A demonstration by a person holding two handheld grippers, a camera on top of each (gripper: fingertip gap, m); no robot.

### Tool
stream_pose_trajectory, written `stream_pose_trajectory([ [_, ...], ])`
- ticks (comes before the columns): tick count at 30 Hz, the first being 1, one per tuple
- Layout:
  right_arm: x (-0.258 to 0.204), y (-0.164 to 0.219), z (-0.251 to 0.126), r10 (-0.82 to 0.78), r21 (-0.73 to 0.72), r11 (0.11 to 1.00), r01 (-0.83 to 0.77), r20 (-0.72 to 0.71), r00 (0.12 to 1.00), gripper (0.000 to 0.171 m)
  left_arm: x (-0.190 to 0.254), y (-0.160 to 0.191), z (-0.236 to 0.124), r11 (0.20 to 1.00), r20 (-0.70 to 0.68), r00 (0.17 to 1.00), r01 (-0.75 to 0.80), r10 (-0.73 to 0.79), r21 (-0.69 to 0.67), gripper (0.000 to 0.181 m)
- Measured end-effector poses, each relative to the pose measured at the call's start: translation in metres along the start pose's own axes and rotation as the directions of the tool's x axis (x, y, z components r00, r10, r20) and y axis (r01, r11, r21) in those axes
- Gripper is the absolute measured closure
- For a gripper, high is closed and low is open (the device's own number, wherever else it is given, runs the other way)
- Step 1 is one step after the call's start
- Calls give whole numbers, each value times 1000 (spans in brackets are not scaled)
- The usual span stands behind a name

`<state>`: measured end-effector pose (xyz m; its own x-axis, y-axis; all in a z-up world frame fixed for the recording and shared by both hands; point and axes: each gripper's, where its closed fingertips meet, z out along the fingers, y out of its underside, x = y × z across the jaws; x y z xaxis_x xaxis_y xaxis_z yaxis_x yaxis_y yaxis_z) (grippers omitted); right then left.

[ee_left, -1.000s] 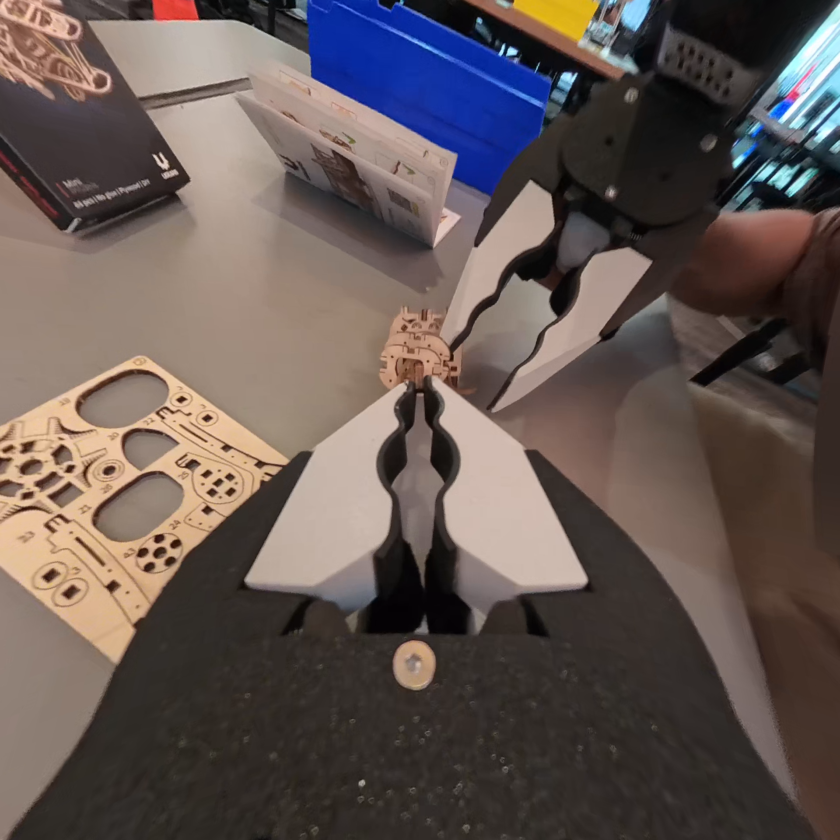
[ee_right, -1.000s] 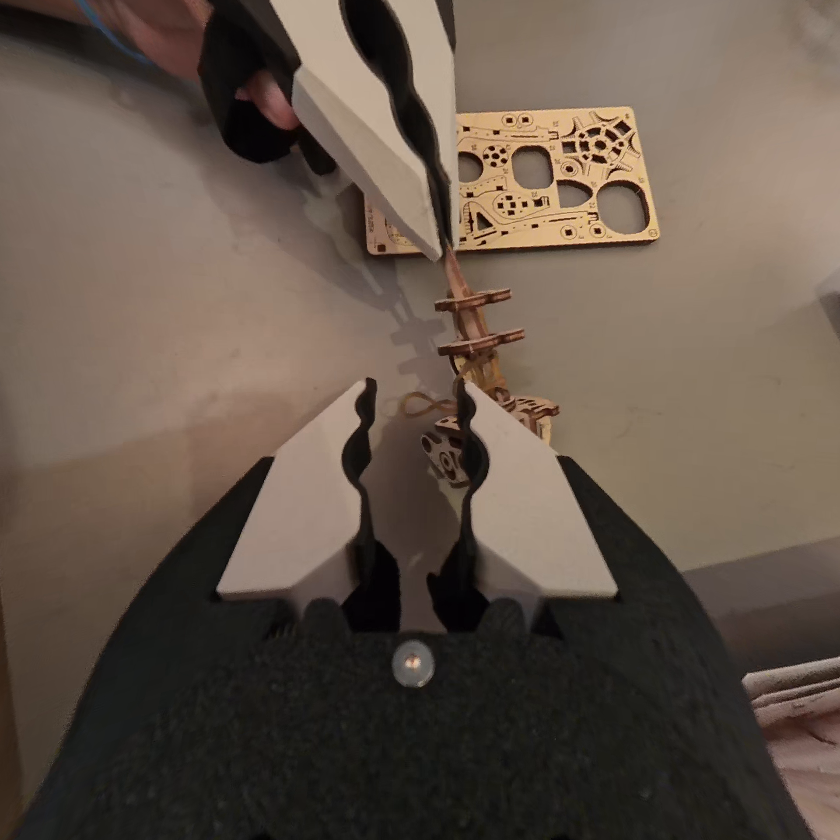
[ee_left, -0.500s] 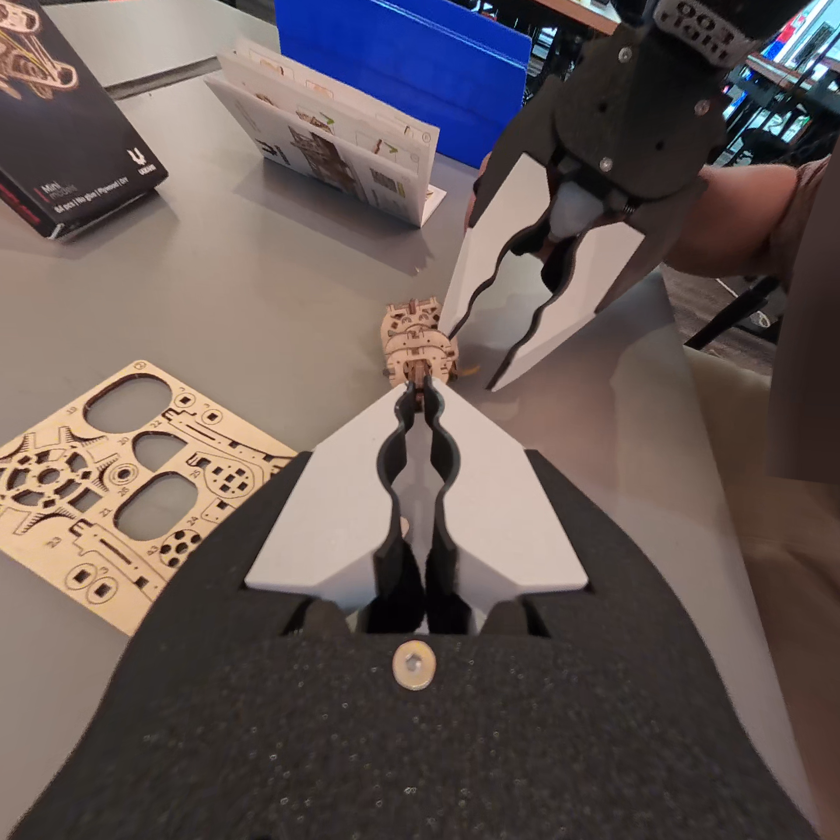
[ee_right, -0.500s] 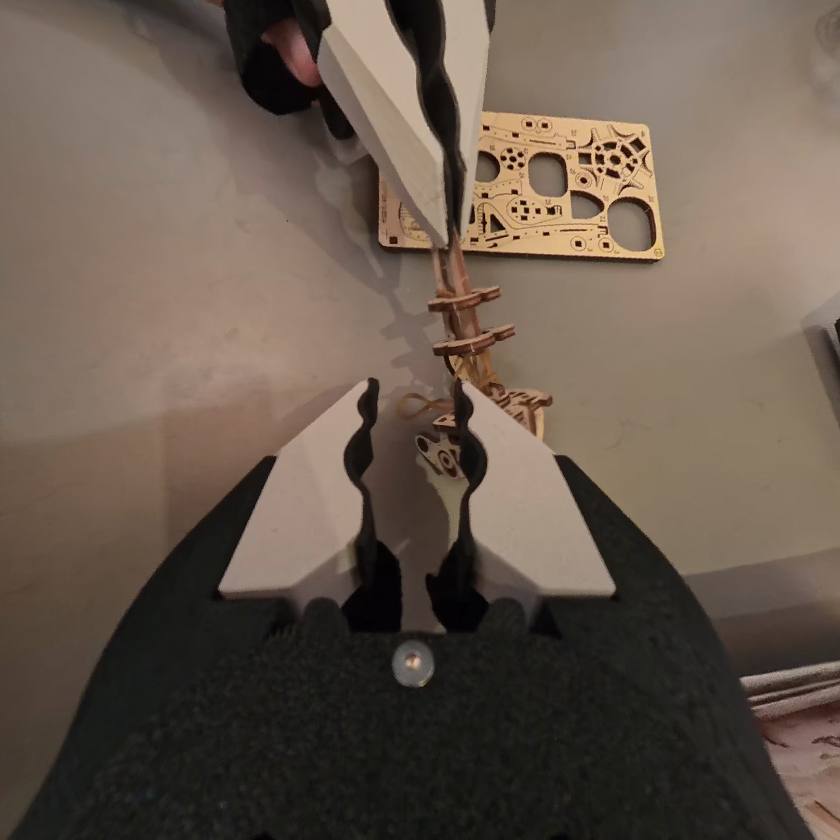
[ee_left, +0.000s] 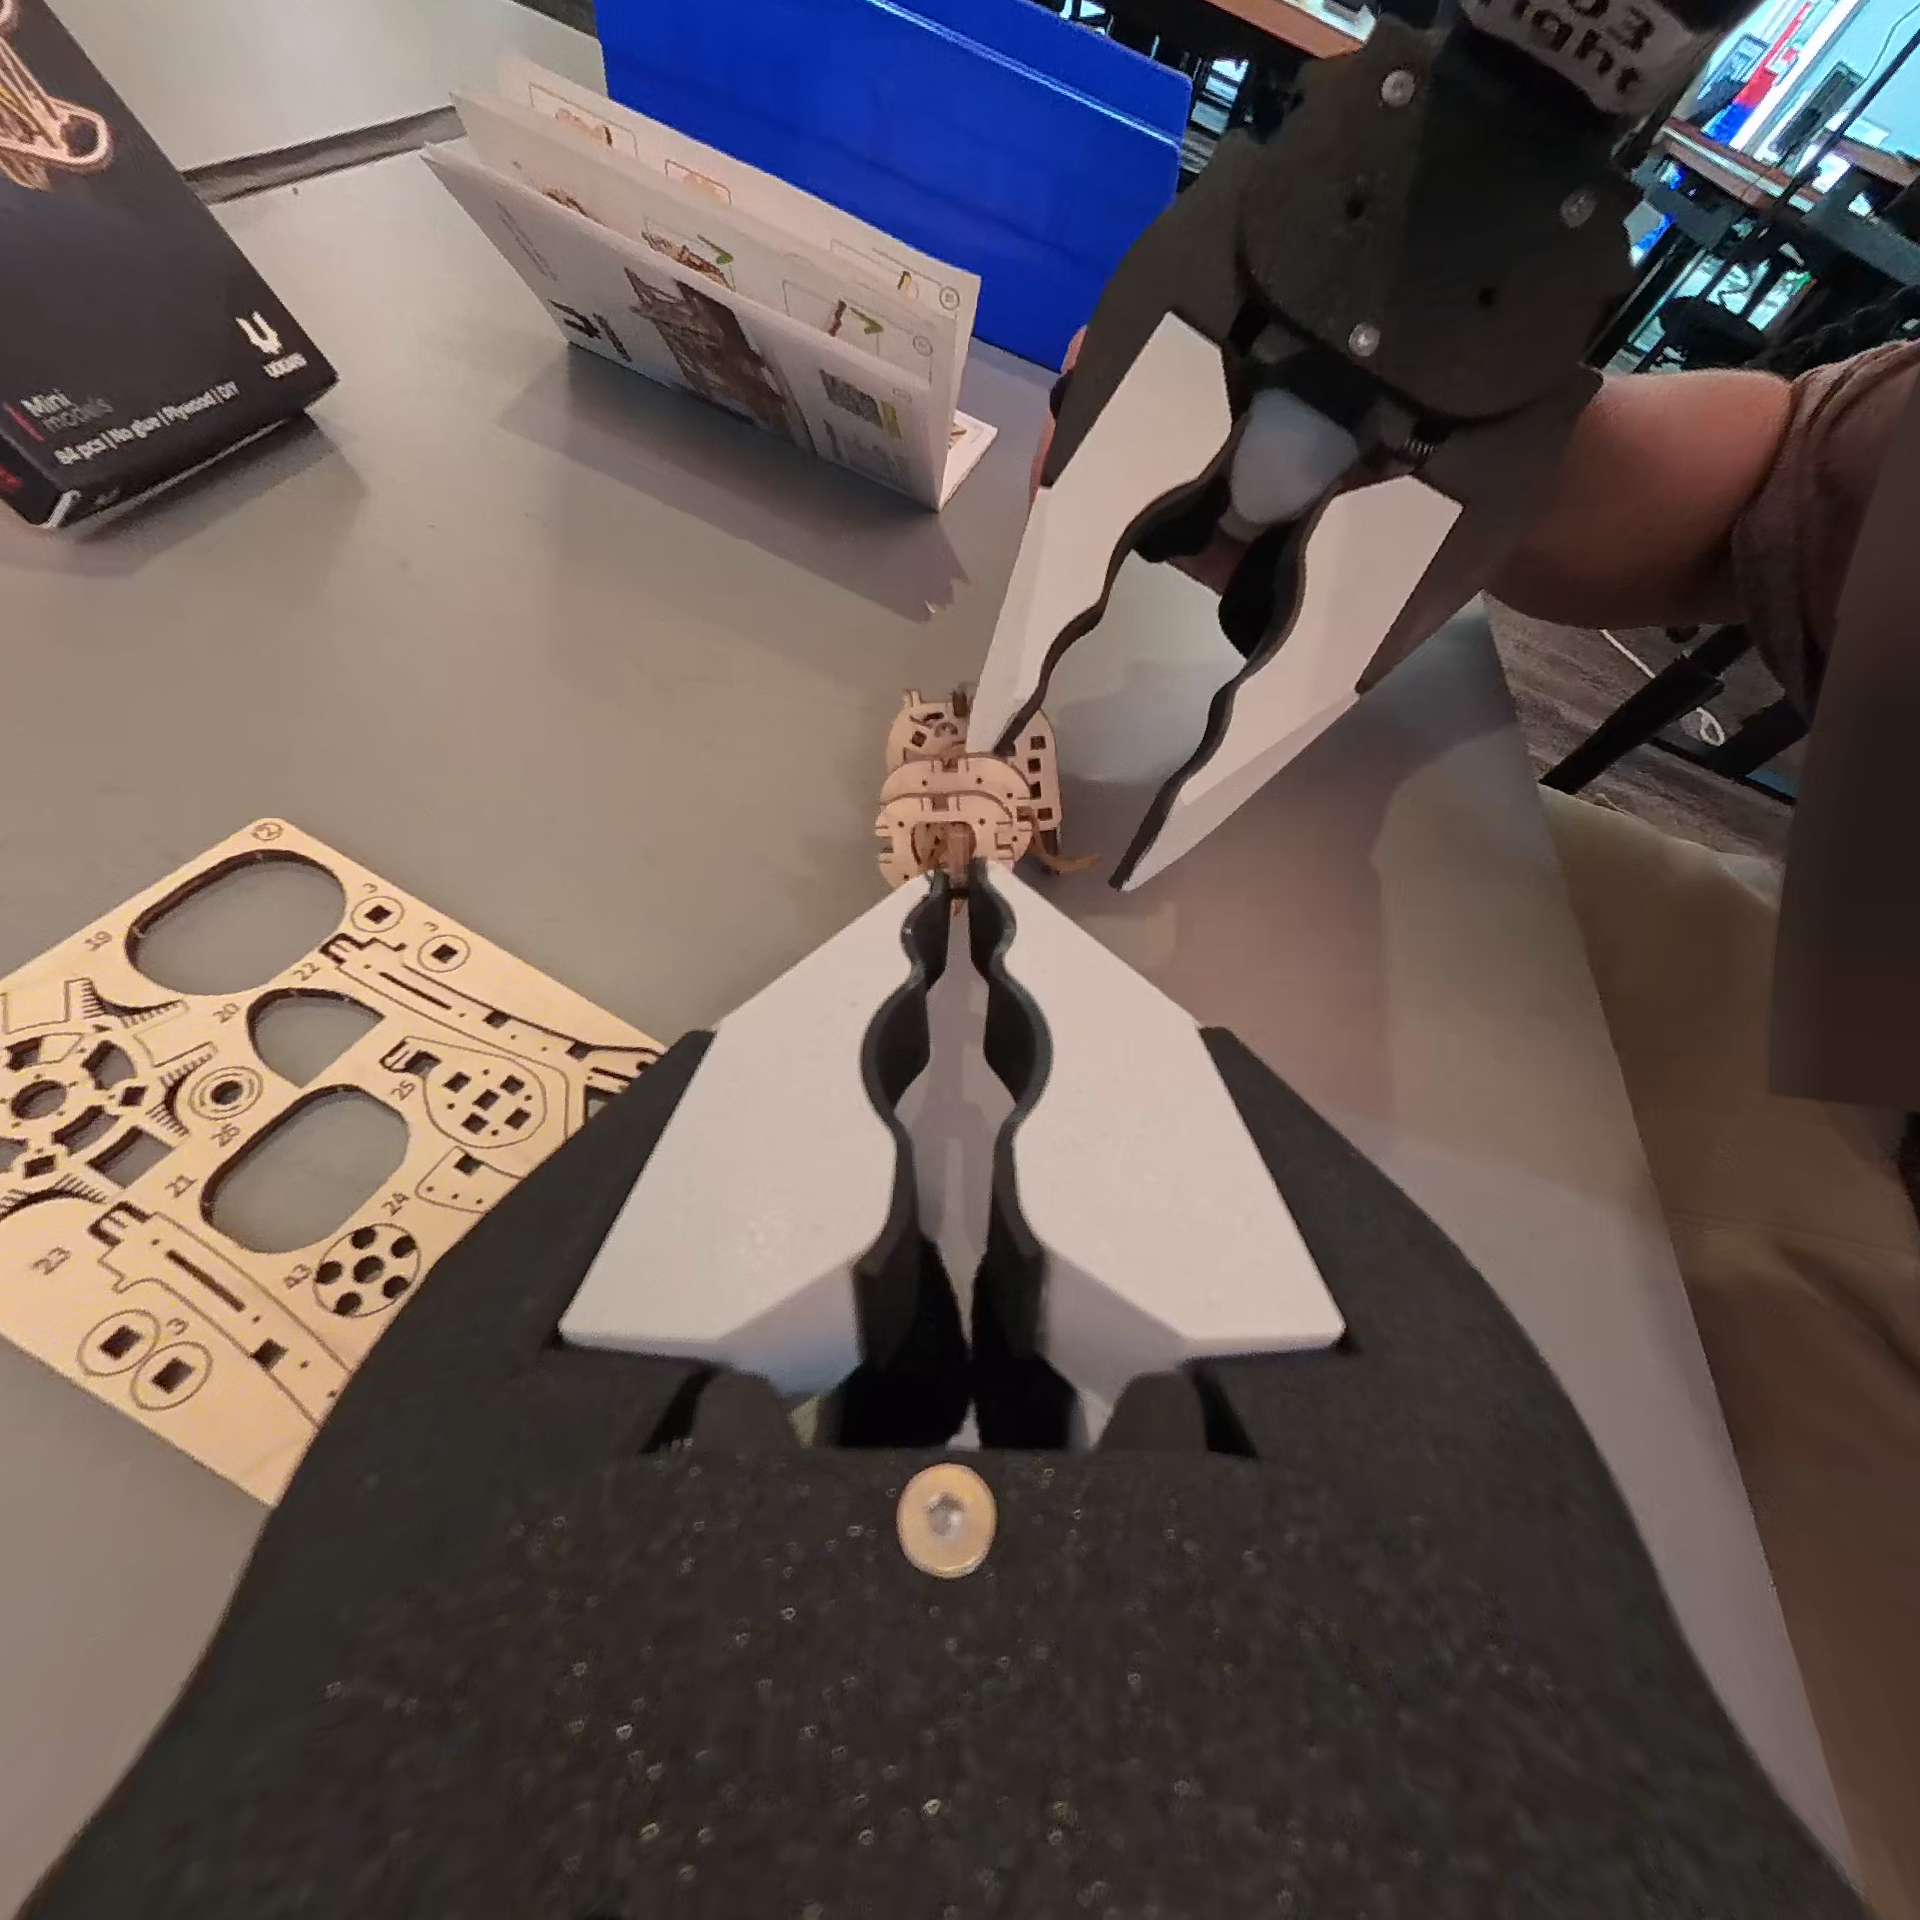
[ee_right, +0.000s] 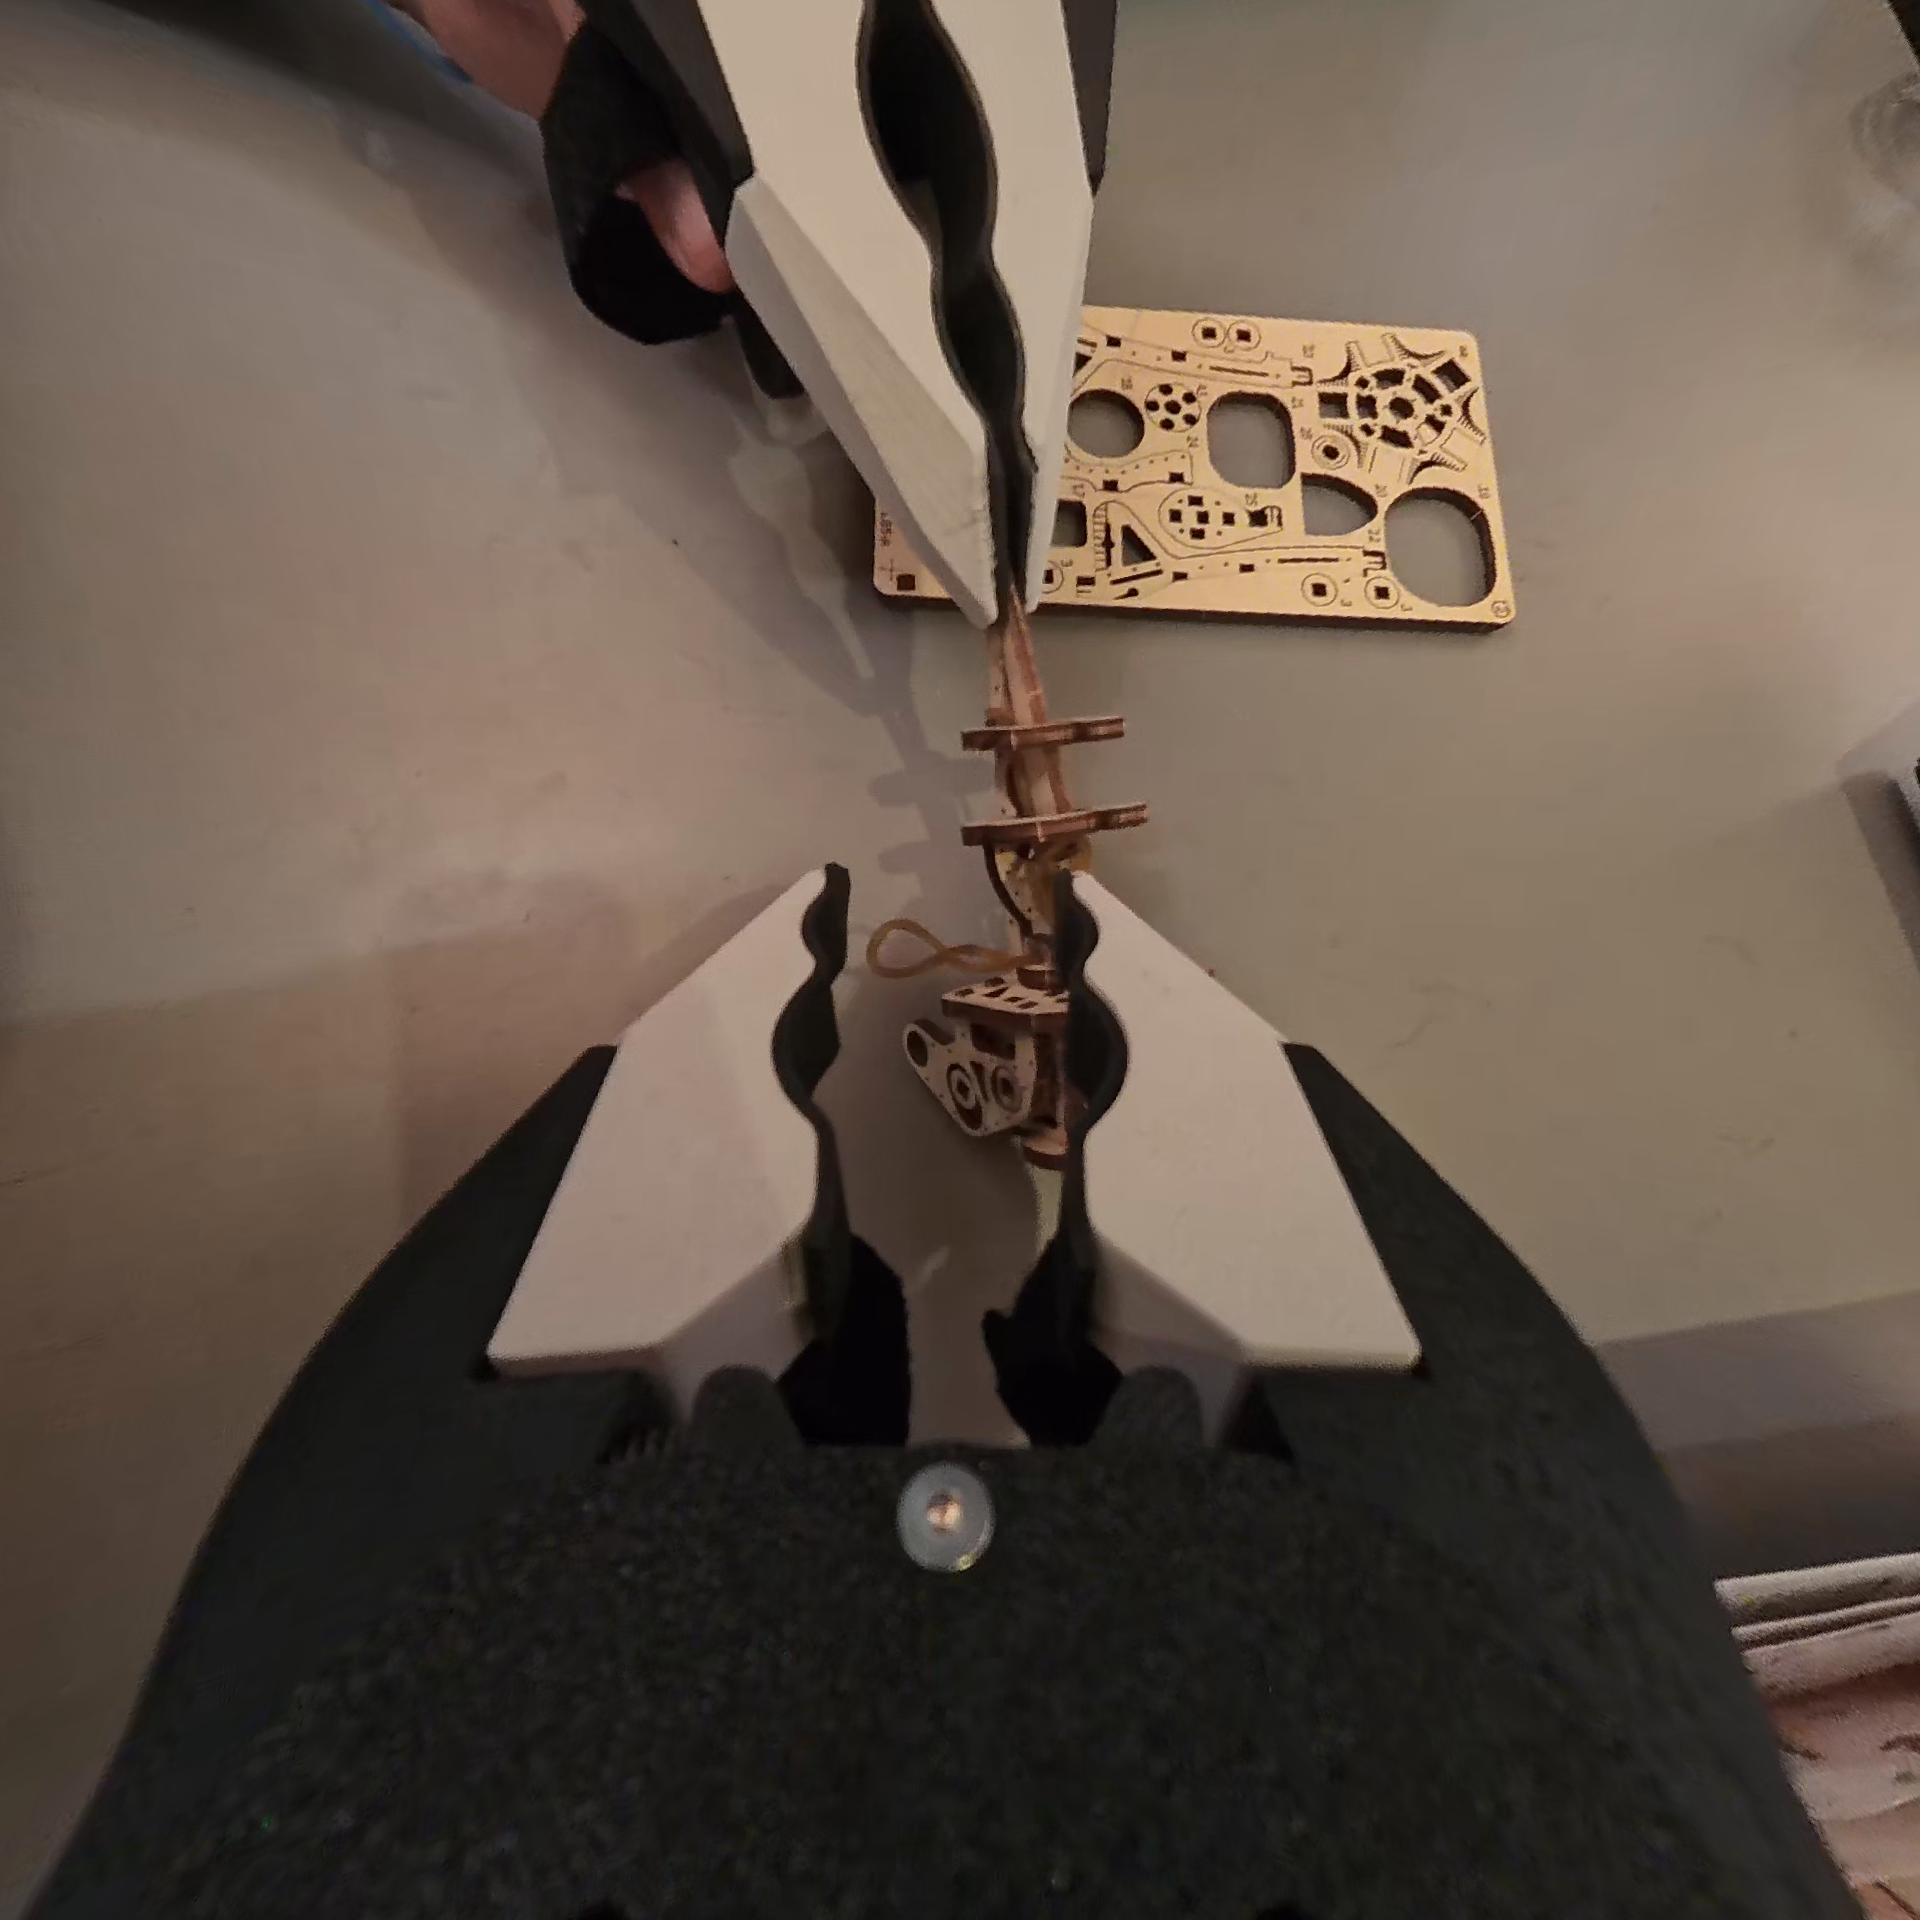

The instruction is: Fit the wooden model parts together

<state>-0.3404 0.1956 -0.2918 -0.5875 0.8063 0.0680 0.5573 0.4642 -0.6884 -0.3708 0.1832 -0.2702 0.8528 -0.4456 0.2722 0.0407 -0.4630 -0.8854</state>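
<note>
1. The left hand-held gripper [ee_left: 954, 891] is pressed together on the thin end strip of the wooden model [ee_left: 961, 795], holding it just above the grey surface [ee_left: 540, 665], toward its right edge.
2. The model looks light, thin-ply and brittle, with a loose rubber band [ee_right: 920, 954]; I would grip the sturdier head block [ee_right: 987, 1075], not the slim spine.
3. The right hand-held gripper [ee_right: 951, 904] is spread, one finger beside the head block.
4. Since half a second ago, the right hand-held gripper has drawn closer around the head.
5. Farther off lie the cut-out sheet [ee_right: 1351, 488] and booklet [ee_left: 727, 301].
</note>
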Motion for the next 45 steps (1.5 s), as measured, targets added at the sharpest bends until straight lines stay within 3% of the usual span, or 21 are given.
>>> stream_pose_trajectory([
  [21,-4,1,2,15,6,1000,-15,21,1000,127,-1,-1,0,1000,12,1000,4,-4,8,181],
  [33,-4,-2,0,53,45,997,-55,50,997,133,3,-8,0,971,-106,969,231,-223,64,181],
  [45,-6,-11,-6,210,122,963,-241,227,951,129,5,-13,-3,954,-172,948,286,-267,94,181],
])
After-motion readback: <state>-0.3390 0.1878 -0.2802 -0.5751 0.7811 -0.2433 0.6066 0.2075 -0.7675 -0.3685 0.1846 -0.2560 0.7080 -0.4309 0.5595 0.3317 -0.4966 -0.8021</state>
